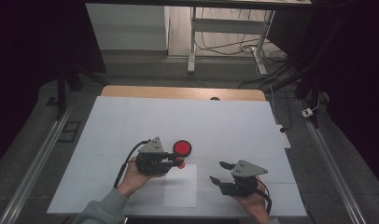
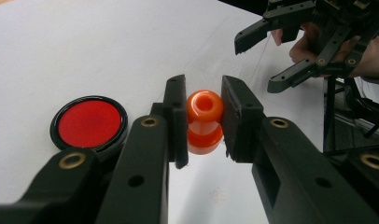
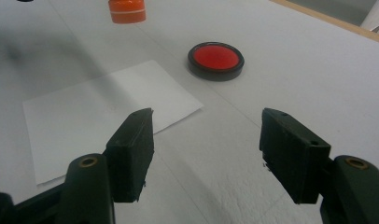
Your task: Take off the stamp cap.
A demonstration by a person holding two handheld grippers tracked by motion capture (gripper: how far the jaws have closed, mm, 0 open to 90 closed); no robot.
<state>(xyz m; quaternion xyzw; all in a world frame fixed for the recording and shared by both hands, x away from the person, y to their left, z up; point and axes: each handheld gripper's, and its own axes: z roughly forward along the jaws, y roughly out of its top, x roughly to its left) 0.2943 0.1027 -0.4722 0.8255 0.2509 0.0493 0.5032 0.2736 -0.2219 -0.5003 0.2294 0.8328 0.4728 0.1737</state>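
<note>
Upright, holed end up, orange stamp (image 2: 204,122) between left gripper (image 2: 204,119) jaws; right gripper (image 3: 206,154) agape.

We see a spool (image 2: 204,122) between our left fingers (image 2: 176,119), a disc (image 2: 89,122) lying to their left.

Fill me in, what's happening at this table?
A person holds a claw in each hand. The left claw is closed around a small orange stamp-like piece, just beside a round red pad and over the far edge of a paper sheet. The right claw is open and holds nothing, hovering right of the sheet.
</note>
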